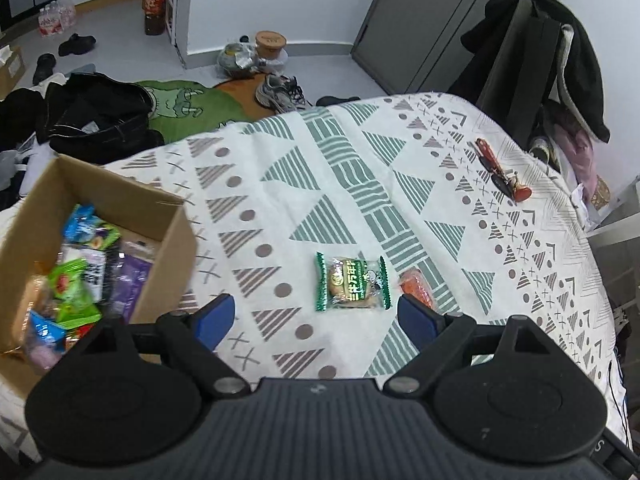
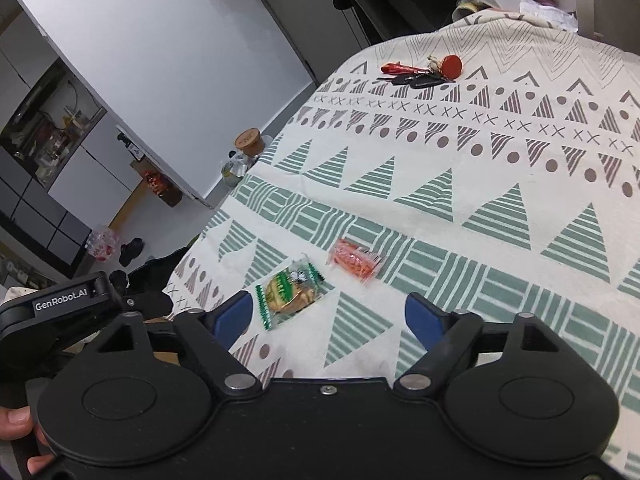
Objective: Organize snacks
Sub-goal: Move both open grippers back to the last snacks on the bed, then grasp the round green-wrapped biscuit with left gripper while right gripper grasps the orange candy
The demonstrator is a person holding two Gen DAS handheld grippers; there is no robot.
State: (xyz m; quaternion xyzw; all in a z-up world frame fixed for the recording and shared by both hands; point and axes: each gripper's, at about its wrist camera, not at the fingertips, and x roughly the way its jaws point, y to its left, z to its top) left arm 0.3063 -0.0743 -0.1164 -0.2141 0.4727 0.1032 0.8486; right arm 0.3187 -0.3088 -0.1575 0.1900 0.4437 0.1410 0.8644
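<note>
A patterned cloth of green and grey triangles covers the tabletop before you, with clothes and shoes strewn on the floor beyond. At far left, a cardboard box sits on the cloth, filled with mixed snack packets. Your left gripper hovers with its blue-padded jaws spread wide and nothing between them. Just ahead of it lies a green-edged biscuit packet, flat on the cloth, with an orange snack packet just beside it to the right. Your right gripper likewise stands released above the cloth. A bunch of keys rests well apart, far right.
</note>
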